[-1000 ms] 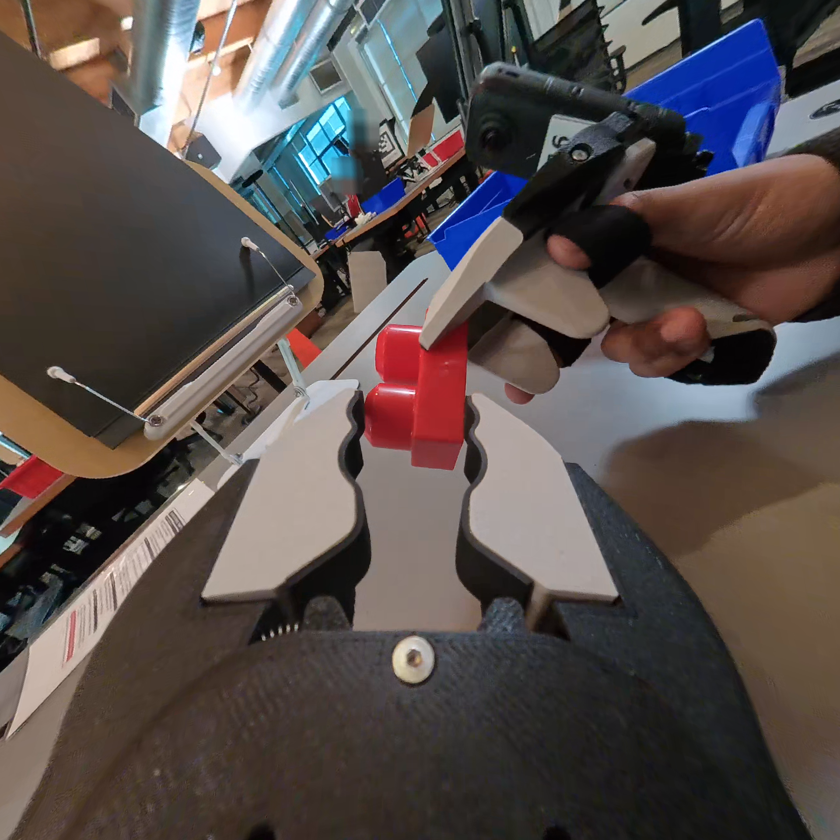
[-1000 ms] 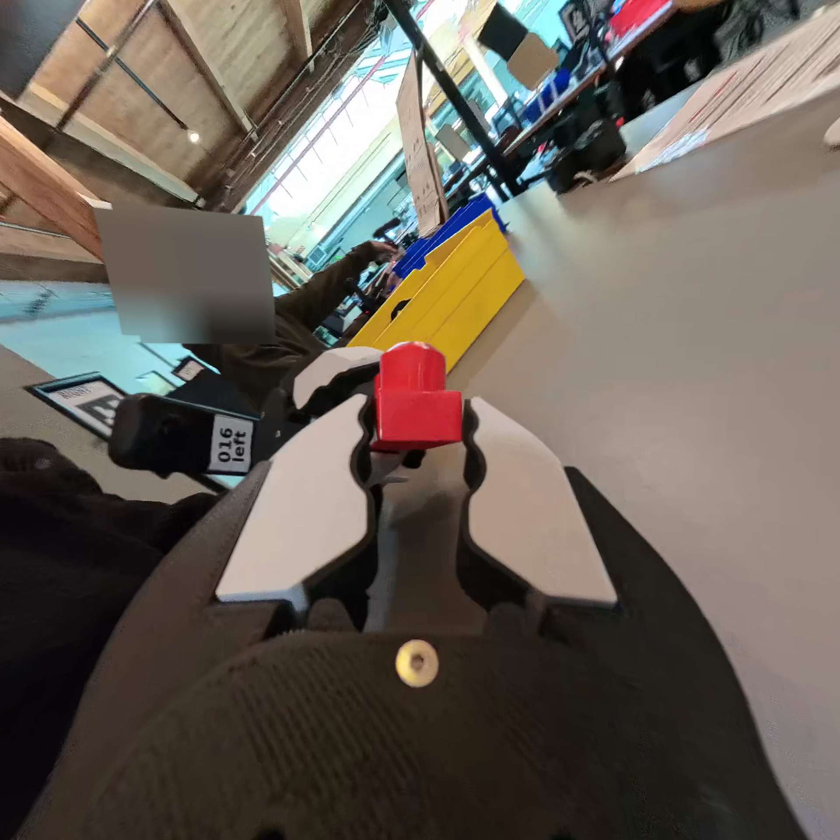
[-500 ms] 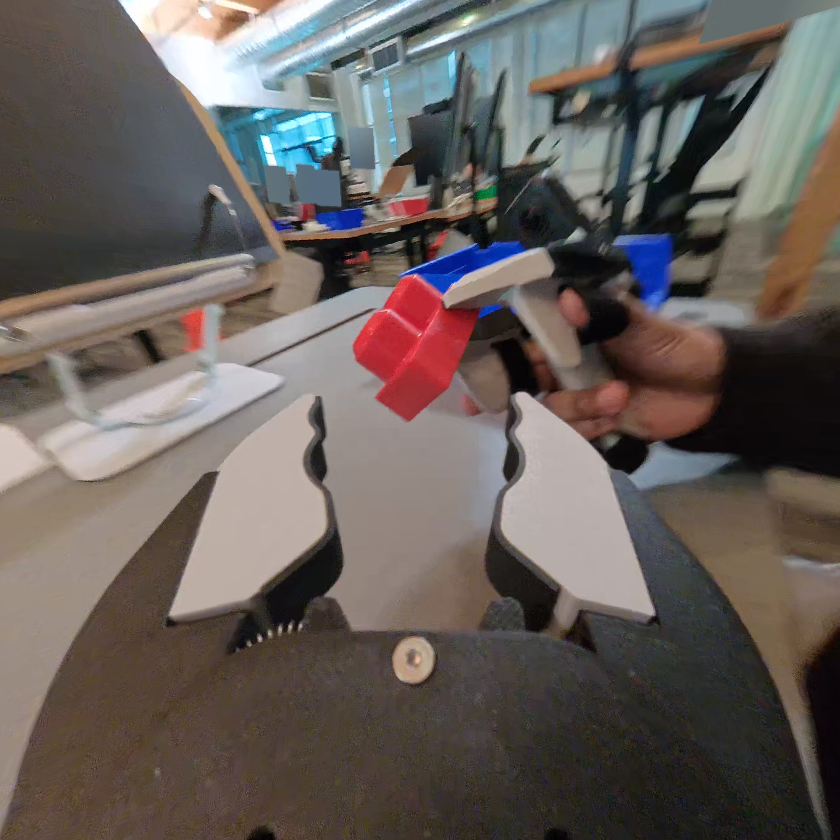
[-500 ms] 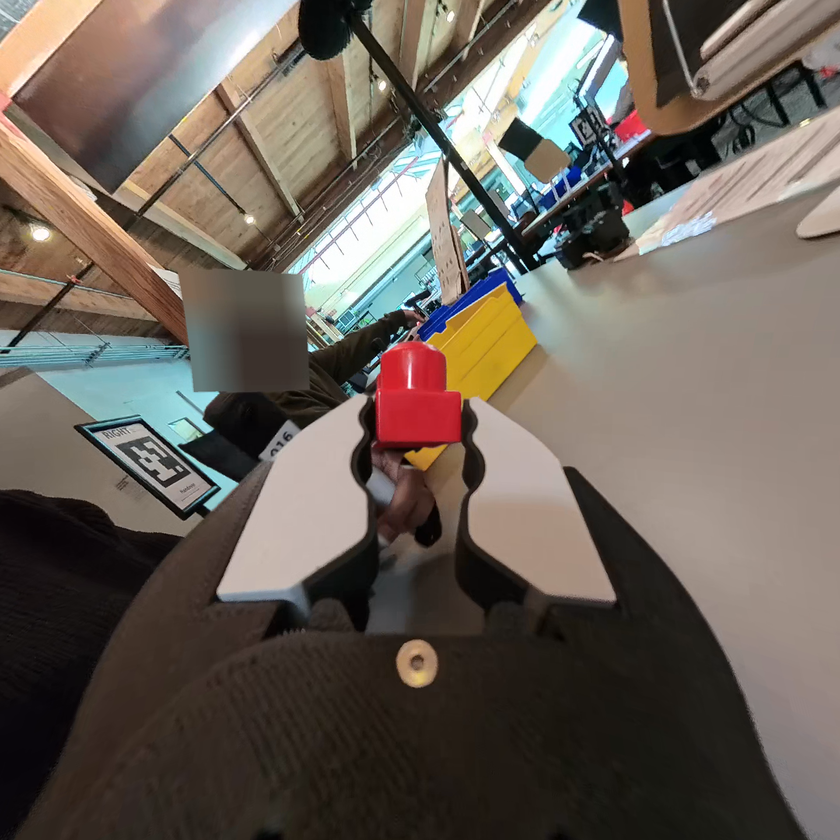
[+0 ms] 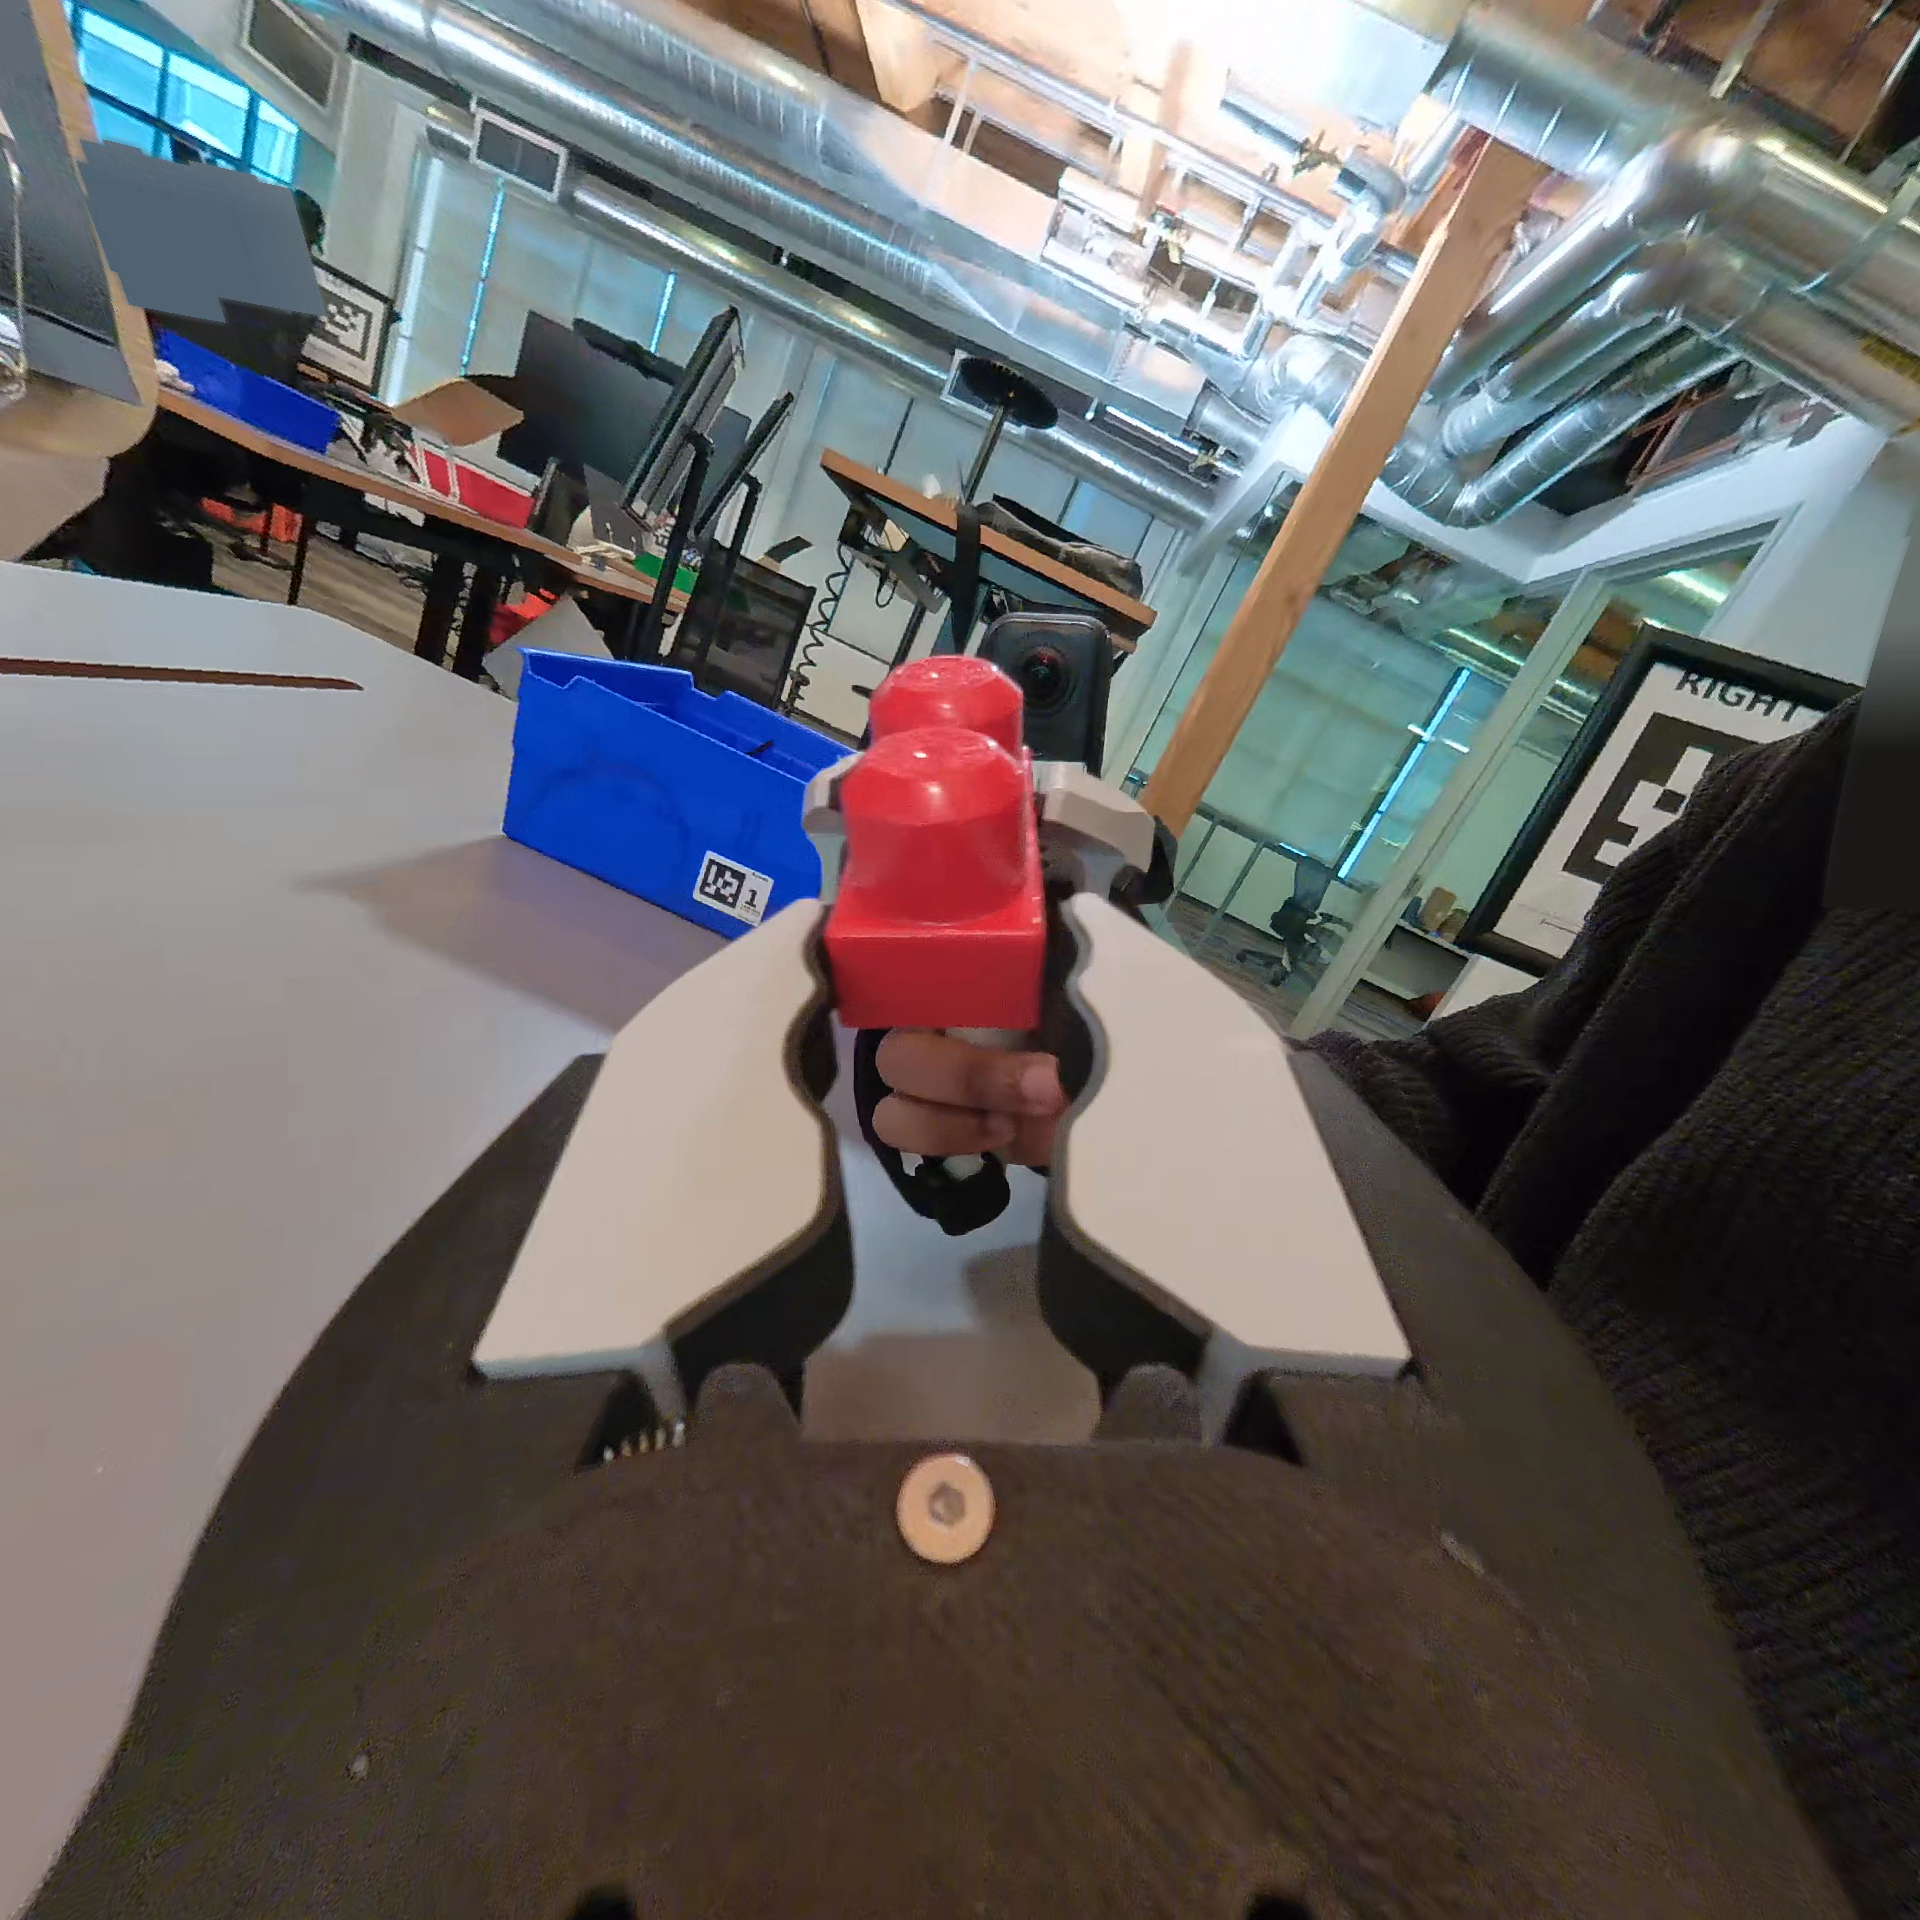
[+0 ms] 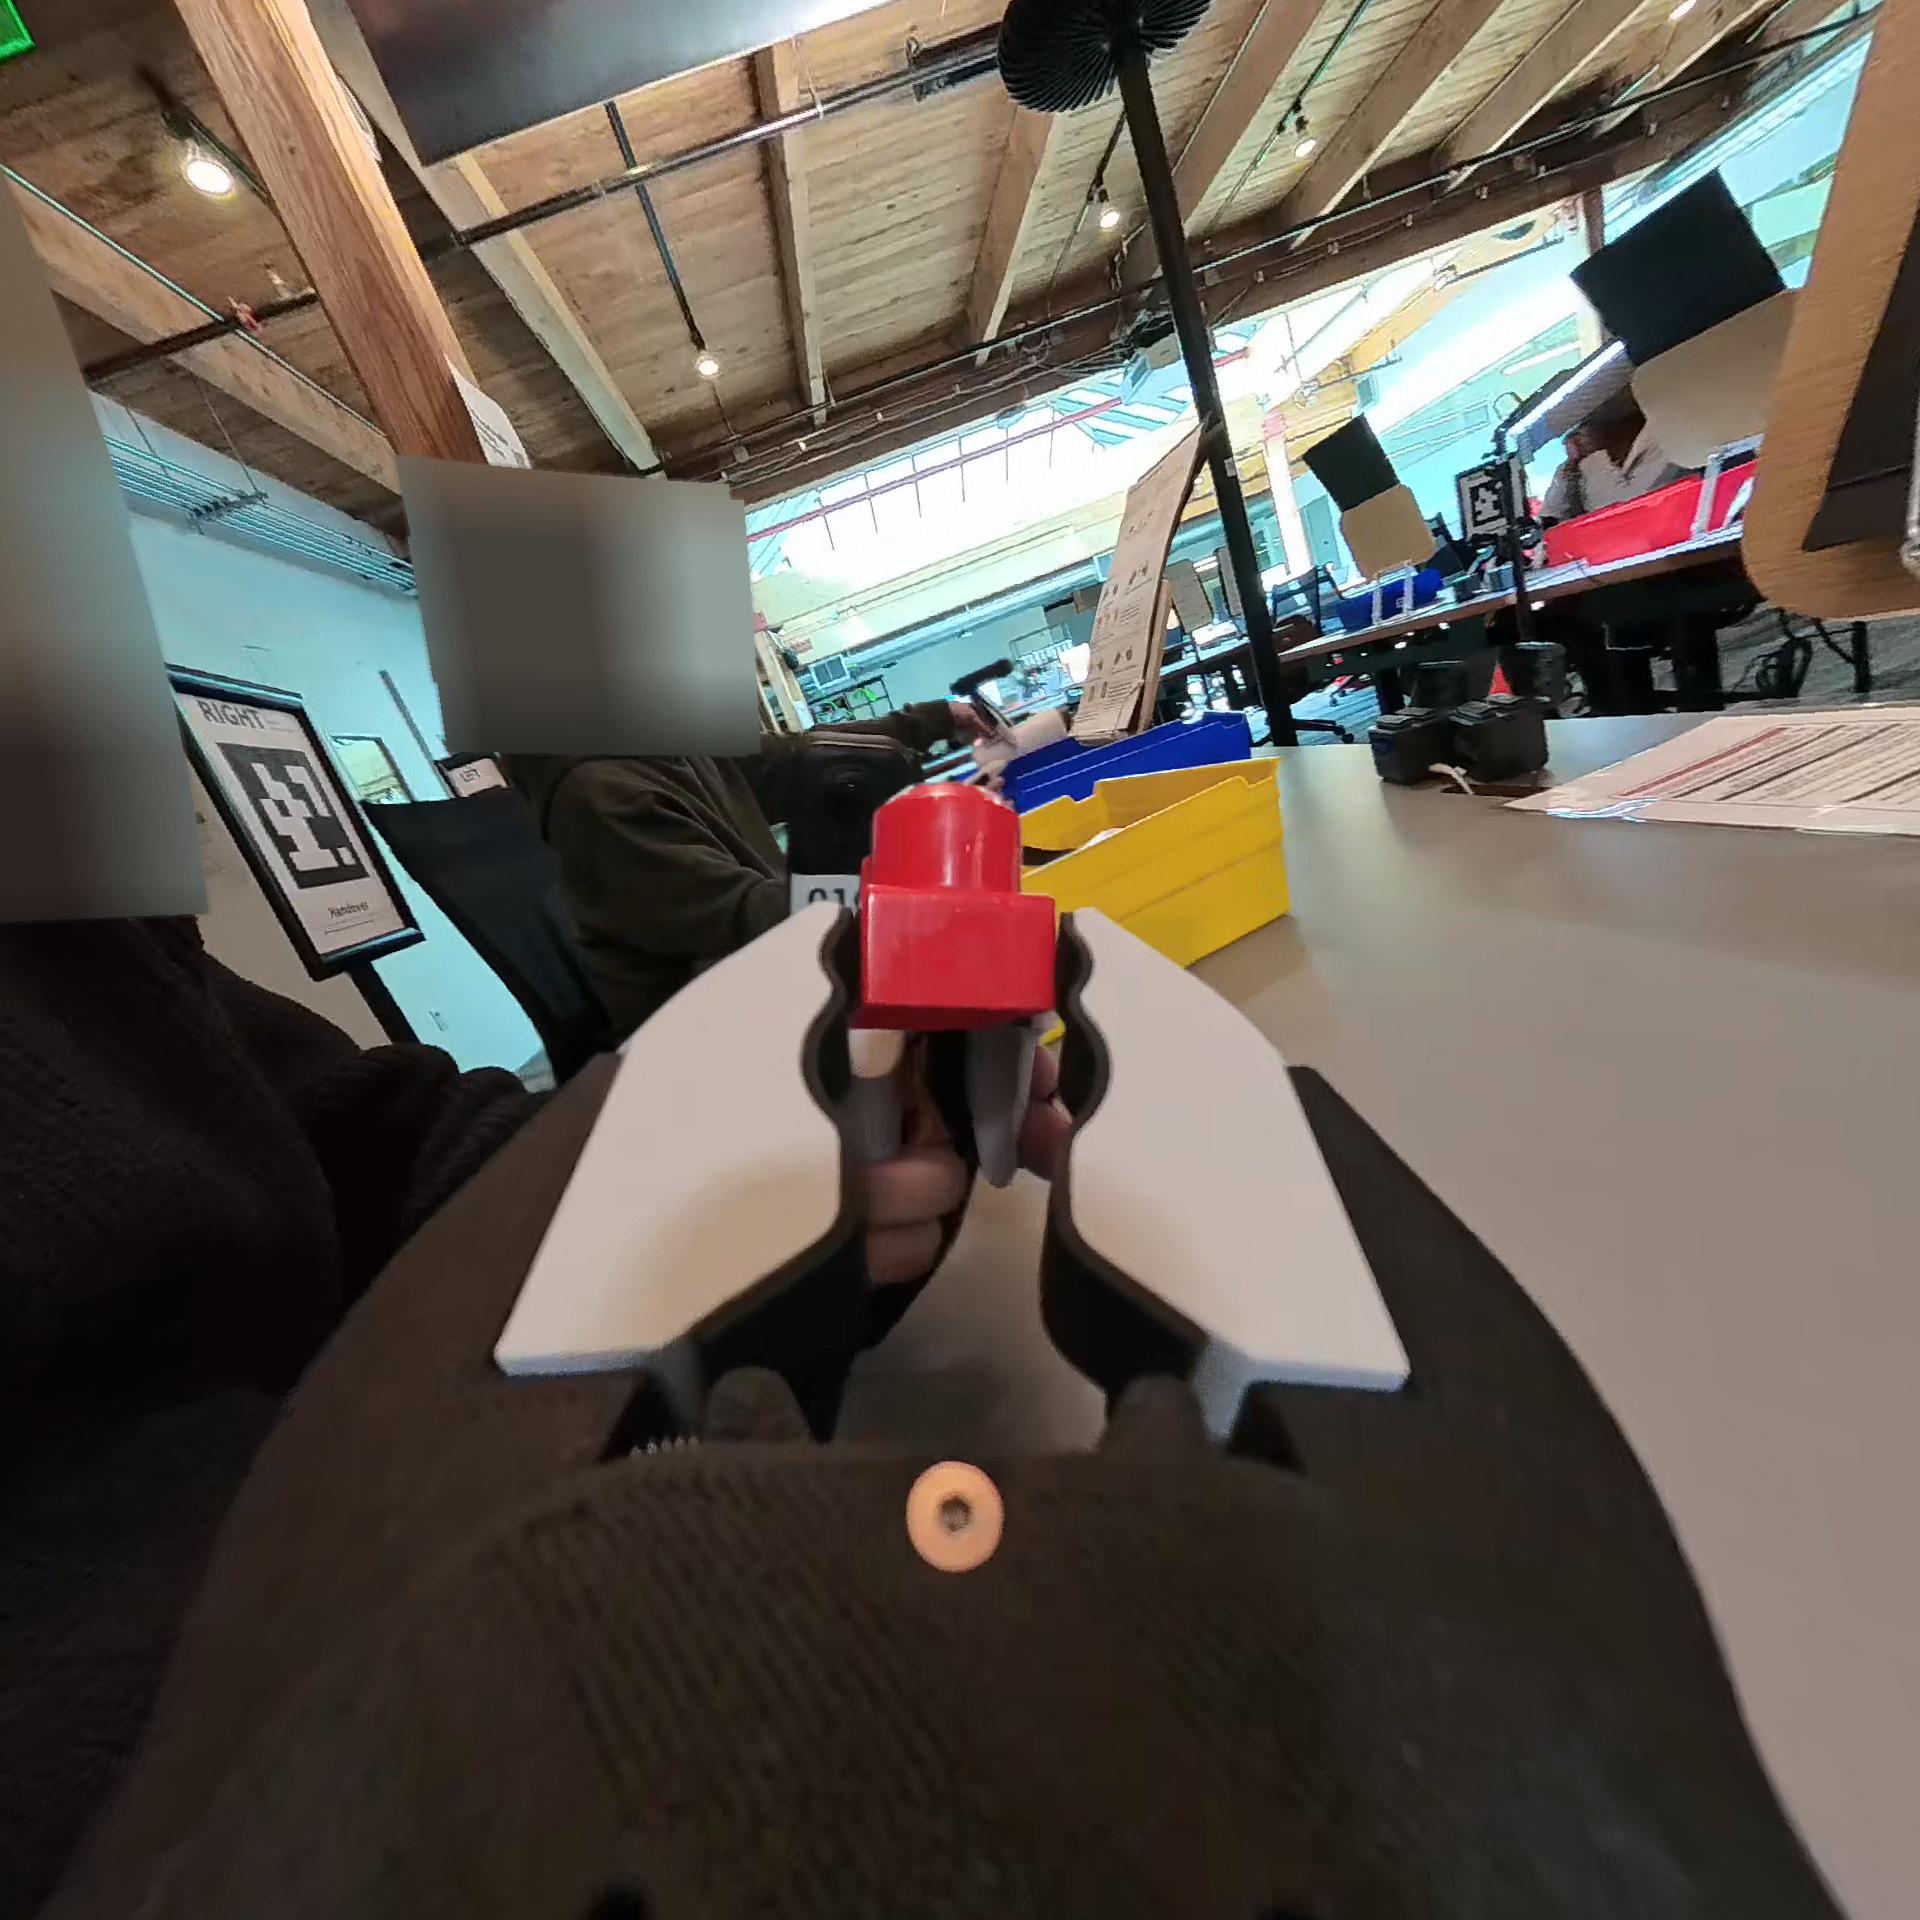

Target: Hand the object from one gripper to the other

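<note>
A red two-stud block [image 5: 935, 935] is held in the air above the grey table [image 5: 260, 1039]. My left gripper [image 5: 935, 977] is shut on its base, with both pads against its sides. Behind it, the right gripper's fingers [image 5: 1096, 826] clamp the far end, and a hand holds that gripper's handle. In the right wrist view the block [image 6: 956, 956] sits between the tips of my right gripper [image 6: 956, 977], which is shut on it. The left gripper's grey fingers [image 6: 997, 1112] show just below and behind the block.
A blue bin [image 5: 644, 790] stands on the table behind the block. A yellow bin [image 6: 1174, 873] and another blue bin [image 6: 1122, 758] stand at the table's far side, with a printed sheet [image 6: 1766, 774] to the right. A dark sleeve [image 5: 1714, 1143] fills the right edge. My two grippers' fingertips are within a few centimetres of each other.
My left gripper was open wide half a second ago with the block out in front. It has closed onto the block, and both grippers have turned to face each other.
</note>
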